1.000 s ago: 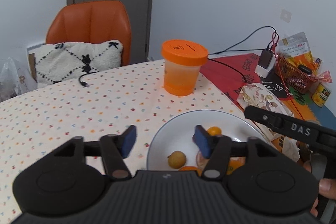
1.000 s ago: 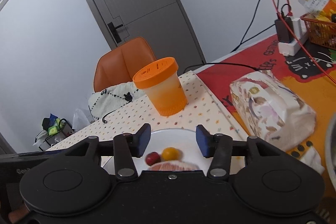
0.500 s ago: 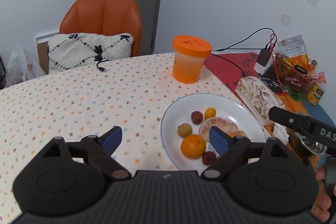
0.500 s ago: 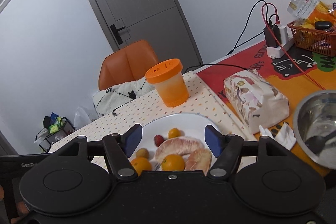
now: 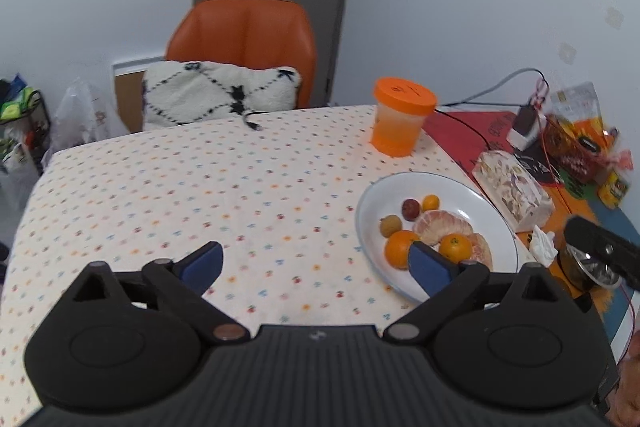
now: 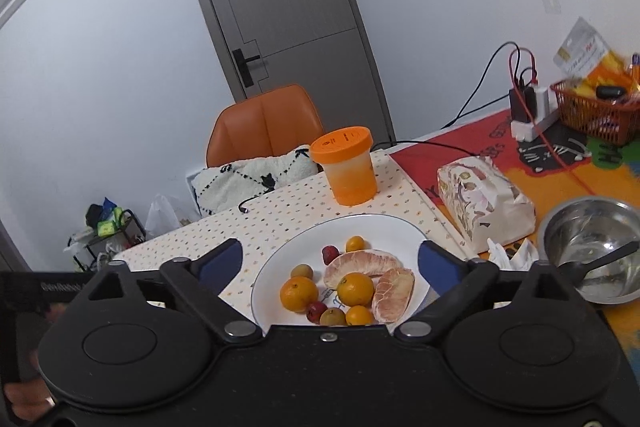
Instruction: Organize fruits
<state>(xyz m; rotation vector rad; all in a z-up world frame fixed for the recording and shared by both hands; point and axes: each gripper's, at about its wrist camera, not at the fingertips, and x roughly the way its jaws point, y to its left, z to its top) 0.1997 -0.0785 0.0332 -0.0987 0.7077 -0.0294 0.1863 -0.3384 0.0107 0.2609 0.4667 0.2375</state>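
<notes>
While both grippers hang above the dotted tablecloth (image 5: 200, 187), the white plate (image 6: 384, 227) sits on the cloth near its right edge, in front of the orange lidded cup (image 6: 349, 171). On the plate: two pale pink peeled citrus pieces (image 6: 362, 263), two oranges (image 6: 355, 289), smaller orange fruits (image 6: 354, 243), dark red round fruits (image 6: 330, 254) and small tan-green ones (image 6: 301, 271), all lying loose and close together.

Left gripper (image 5: 316, 265): jaws spread wide, nothing between them. Its right blue pad overlaps the plate's near side in the picture; whether it touches cannot be told. Right gripper (image 6: 330, 265): jaws also wide apart and empty, framing the plate from above.

Right wrist view only: a steel bowl (image 6: 592, 227) with a dark spoon (image 6: 600, 259) resting in it, just right of the plate; crumpled white tissue (image 6: 510, 253) between bowl and plate; three more small fruits at the plate's near rim, which the left gripper hides in the left view. A hand (image 6: 24, 399) shows at the lower left corner.

Left wrist view only: the full spread of bare cloth left of the plate, and the right gripper's black tip entering at the right edge.

Both views: orange chair (image 5: 244, 39) with a black-and-white cushion (image 5: 220, 95) behind the table, a patterned tissue pack (image 6: 484, 199) on the red and orange mat (image 6: 460, 151), a red basket (image 6: 596, 113).
</notes>
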